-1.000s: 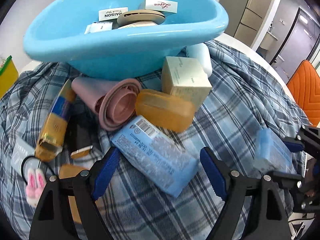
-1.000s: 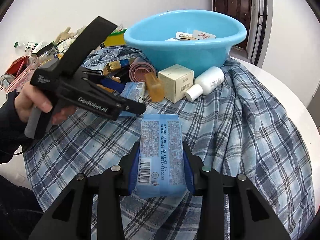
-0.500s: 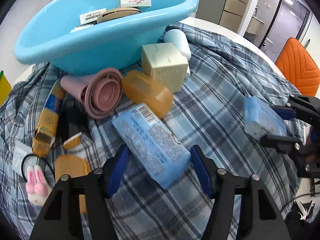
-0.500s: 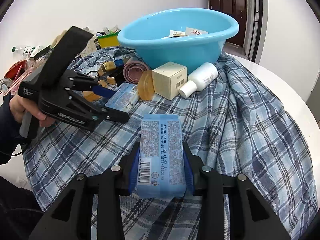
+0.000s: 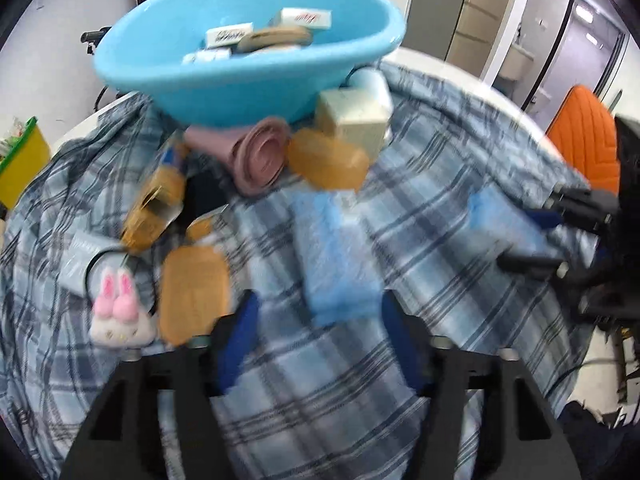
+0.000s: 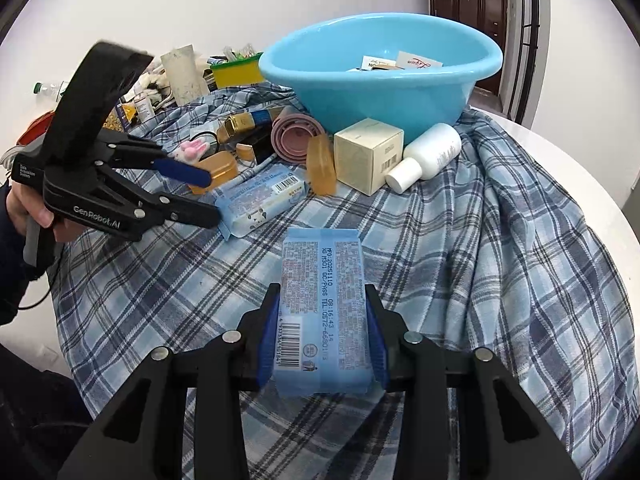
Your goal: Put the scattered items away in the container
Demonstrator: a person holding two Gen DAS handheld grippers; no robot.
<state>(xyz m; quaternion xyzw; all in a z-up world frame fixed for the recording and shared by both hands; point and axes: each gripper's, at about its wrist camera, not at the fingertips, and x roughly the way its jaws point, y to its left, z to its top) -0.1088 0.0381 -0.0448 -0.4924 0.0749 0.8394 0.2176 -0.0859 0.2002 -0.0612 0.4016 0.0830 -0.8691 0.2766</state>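
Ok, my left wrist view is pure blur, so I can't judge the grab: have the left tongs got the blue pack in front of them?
Observer: No. The left tongs have just been opening. The loose wipes pack lies flat on the plaid cloth, with its near end between the fingers but not pressed.
Operator: And the right side?
Observer: The right tongs are shut on a second wipes pack, printed side up.
Operator: What's that pale thing behind the cream box?
Observer: A white bottle lying on its side beside the cream box, in front of the blue basin.
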